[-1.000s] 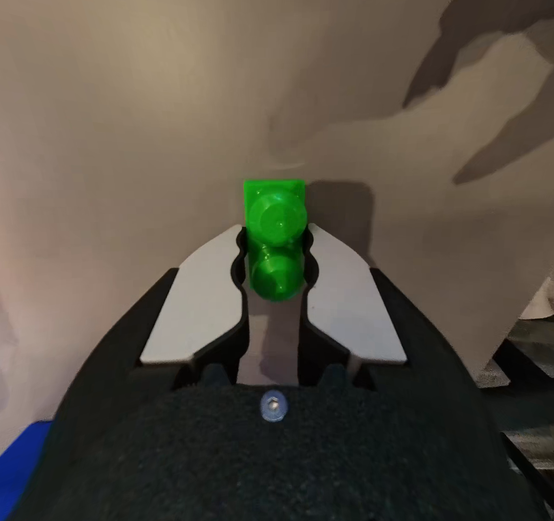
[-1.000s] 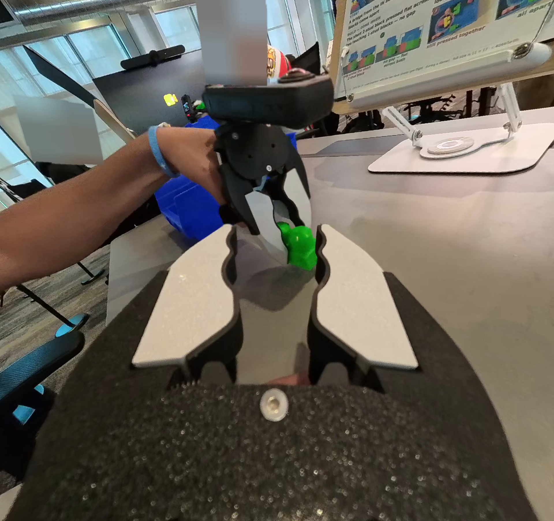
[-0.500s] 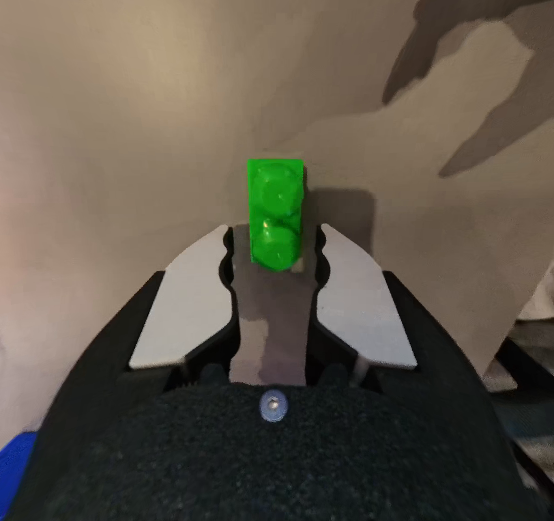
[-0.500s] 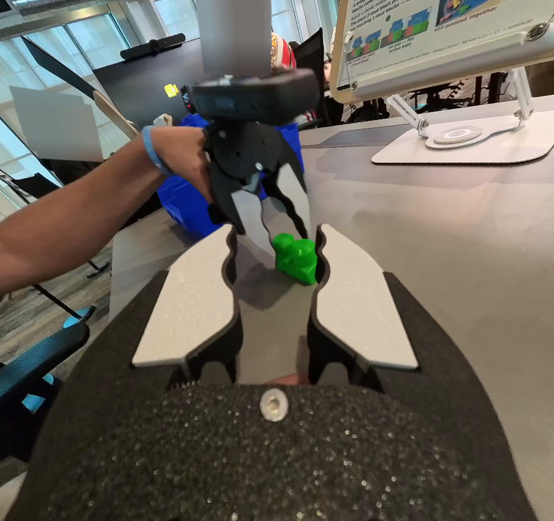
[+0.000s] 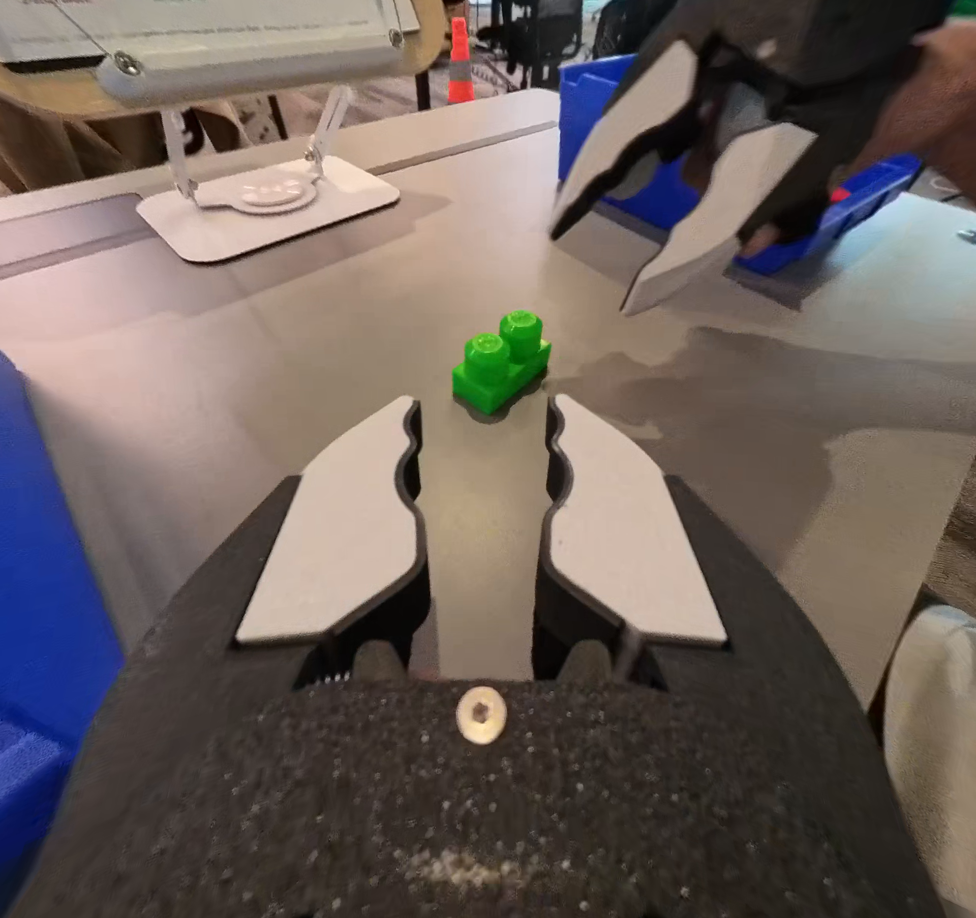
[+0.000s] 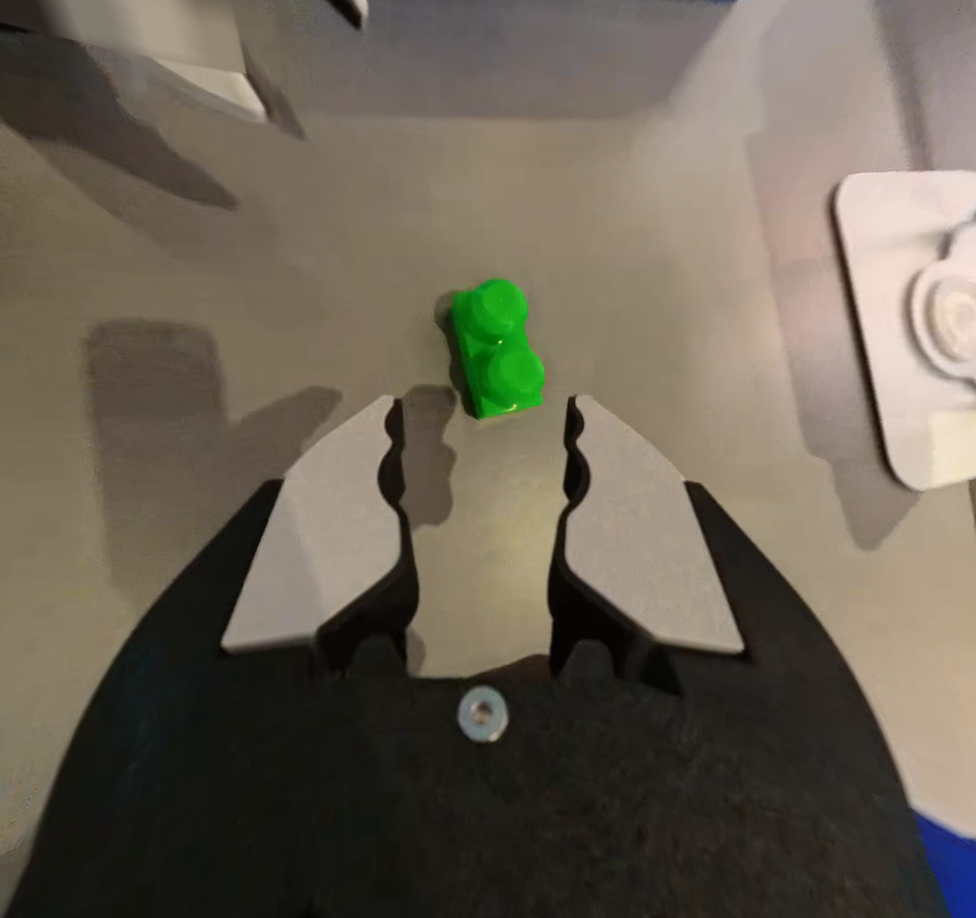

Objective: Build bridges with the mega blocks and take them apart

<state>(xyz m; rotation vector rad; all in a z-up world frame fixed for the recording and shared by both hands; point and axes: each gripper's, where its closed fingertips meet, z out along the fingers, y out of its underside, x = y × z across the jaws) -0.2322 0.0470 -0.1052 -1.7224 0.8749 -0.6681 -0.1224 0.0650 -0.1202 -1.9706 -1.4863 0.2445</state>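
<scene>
Fingers [image 5: 359, 517] parted, green block [image 5: 499, 367] just beyond, table [image 5: 317, 343] open around

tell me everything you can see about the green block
The green block is a small bright-green brick of glossy plastic, a low rectangular base with two round studs in a row on top. It sits studs-up, flat on the grey table, alone and joined to no other block. Nothing grips it: the left gripper is open just short of it, and the right gripper hangs open above it. Only the table touches it.
</scene>
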